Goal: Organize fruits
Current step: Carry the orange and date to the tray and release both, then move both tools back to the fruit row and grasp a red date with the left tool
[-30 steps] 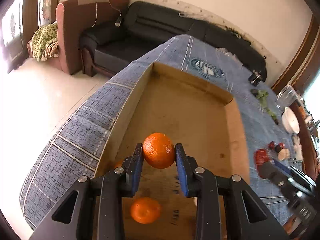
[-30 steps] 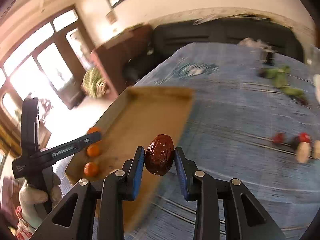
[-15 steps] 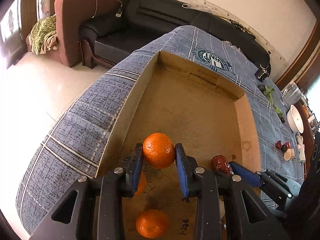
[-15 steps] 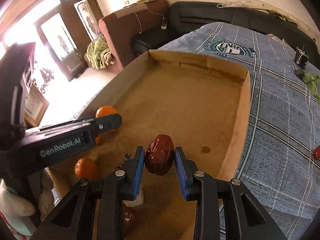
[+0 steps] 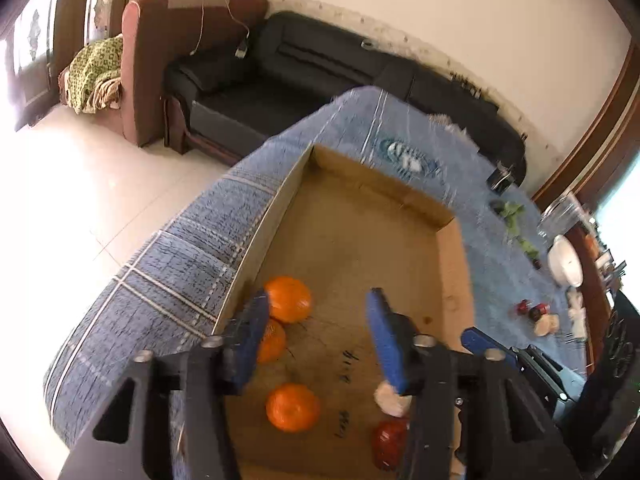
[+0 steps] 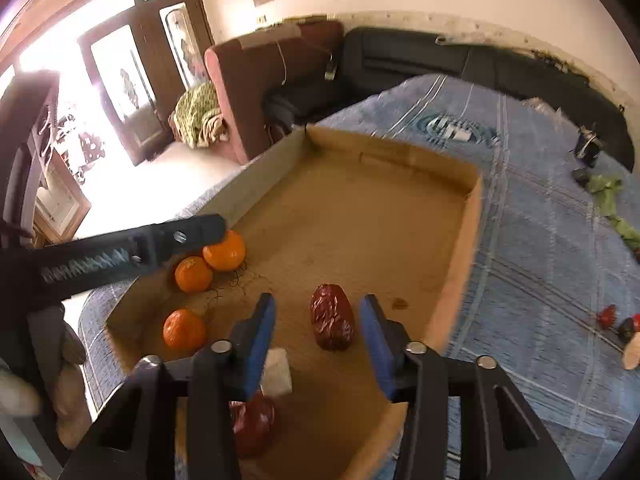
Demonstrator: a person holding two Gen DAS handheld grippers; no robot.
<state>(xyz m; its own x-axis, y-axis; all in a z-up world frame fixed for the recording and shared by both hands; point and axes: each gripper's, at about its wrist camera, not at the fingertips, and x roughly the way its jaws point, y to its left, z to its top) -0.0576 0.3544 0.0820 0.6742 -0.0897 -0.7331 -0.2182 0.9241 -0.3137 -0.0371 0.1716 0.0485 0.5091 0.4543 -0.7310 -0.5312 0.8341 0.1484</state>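
So both grippers sit over the cardboard box (image 6: 460,248) on the blue checked tablecloth (image 6: 540,240), both pitched down at a steep angle, and both sets of jaws have just been opening. The right gripper (image 6: 316,332) has its blue pads standing wide with the red date (image 6: 332,322) in the gap but not touching either pad; the date looks to be lying on the box floor, long axis running near to far, more or less in line with the fingers. The left gripper (image 5: 316,336) is spread about the same and holds nothing; the far mandarin (image 5: 289,299) lies just off its left fingertip, touching a second mandarin (image 5: 272,341) that is half hidden behind that finger, both tight to the left wall. A third mandarin (image 5: 293,407) sits nearer, between the fingers and lower. Near right in the box there's another red date (image 5: 390,442) and a pale chunk (image 5: 390,398) I can't identify. My read: this drop is finished, and the next fetch hinges on the loose leftovers, small red fruits (image 6: 608,315) and a pale piece (image 6: 632,354), lying on the cloth well to the right of the box. That's the right gripper's side, so it's the closer one; it would need to lift clear of the right wall and swing right
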